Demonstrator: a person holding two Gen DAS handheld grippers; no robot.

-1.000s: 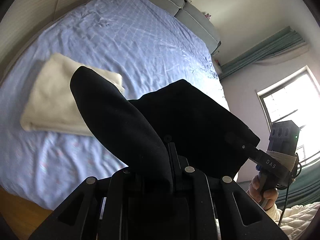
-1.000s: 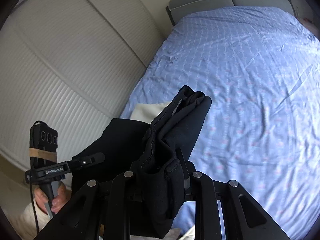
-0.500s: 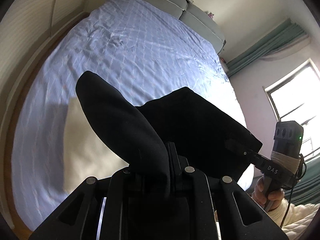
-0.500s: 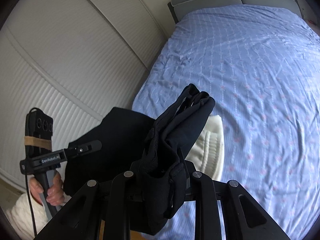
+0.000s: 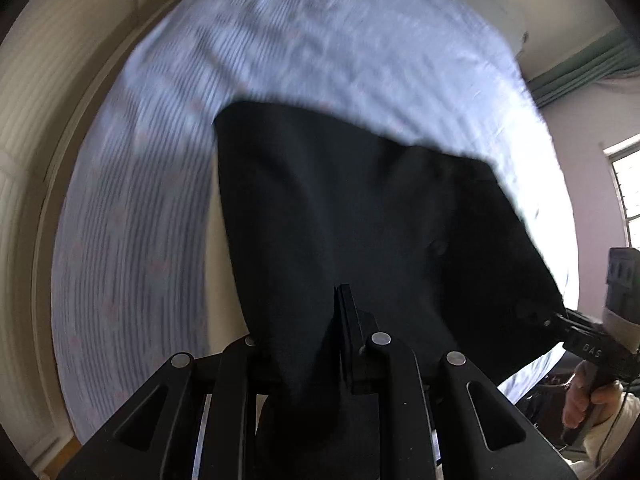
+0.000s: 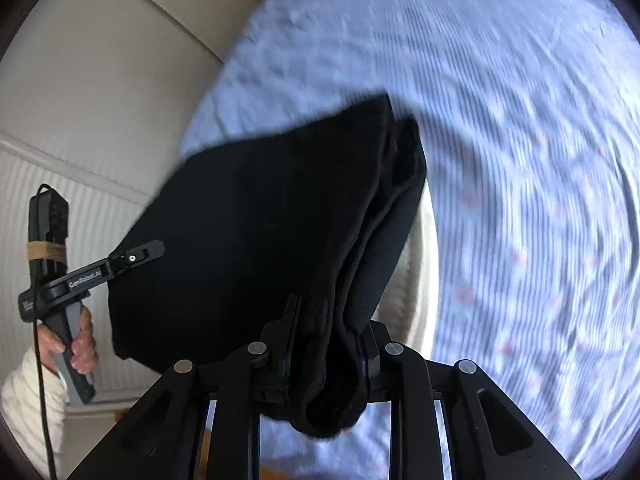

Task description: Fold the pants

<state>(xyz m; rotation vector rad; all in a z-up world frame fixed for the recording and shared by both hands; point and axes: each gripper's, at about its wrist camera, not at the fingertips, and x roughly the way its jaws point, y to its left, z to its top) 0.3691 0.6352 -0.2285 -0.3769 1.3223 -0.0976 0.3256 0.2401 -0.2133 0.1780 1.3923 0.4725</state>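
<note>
The black pants hang stretched between both grippers above the blue bed. My left gripper is shut on one end of the cloth. My right gripper is shut on a thick bunched end of the pants. The right gripper also shows at the right edge of the left wrist view, clamped on the far corner. The left gripper shows at the left of the right wrist view, clamped on the other corner. Both views are motion-blurred.
The bed with its blue patterned sheet fills the background. A cream folded cloth lies on it under the pants. A white ribbed wardrobe stands at the left, a window at the right.
Both grippers have swung forward and down over the bed. The pants have spread out flat between them and now cover the cream cloth.
</note>
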